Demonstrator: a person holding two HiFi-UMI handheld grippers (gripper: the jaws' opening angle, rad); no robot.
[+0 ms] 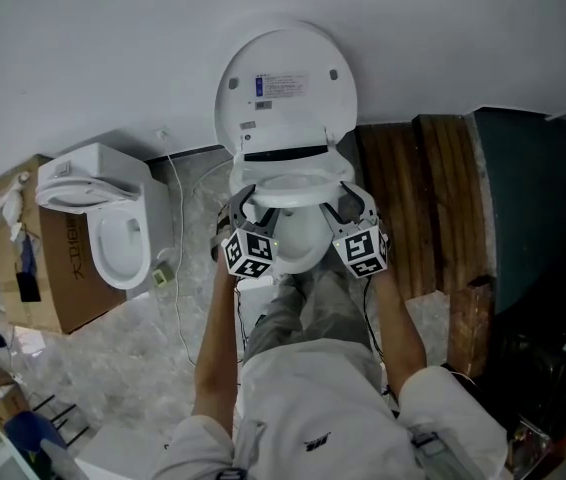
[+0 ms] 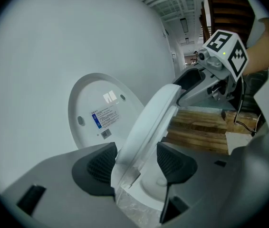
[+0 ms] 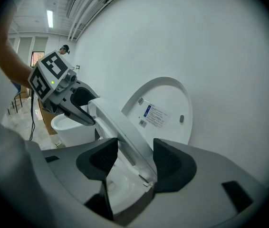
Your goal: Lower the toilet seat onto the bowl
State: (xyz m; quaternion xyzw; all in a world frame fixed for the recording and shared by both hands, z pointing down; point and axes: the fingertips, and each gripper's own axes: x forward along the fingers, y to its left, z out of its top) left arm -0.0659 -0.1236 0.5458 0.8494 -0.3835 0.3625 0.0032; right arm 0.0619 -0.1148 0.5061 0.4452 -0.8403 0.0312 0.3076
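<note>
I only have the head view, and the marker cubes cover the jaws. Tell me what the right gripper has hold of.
Observer: The right gripper view shows the right gripper closed on the toilet seat, a pad on each face.
Operator: Now report the left one.
Observer: The left gripper has the seat's edge between its jaws; one pad lies against it, the other I can't judge.
Operator: Give me the seat's angle.
Observer: Partway down, tilted clear of the upright lid, not yet on the bowl.
</note>
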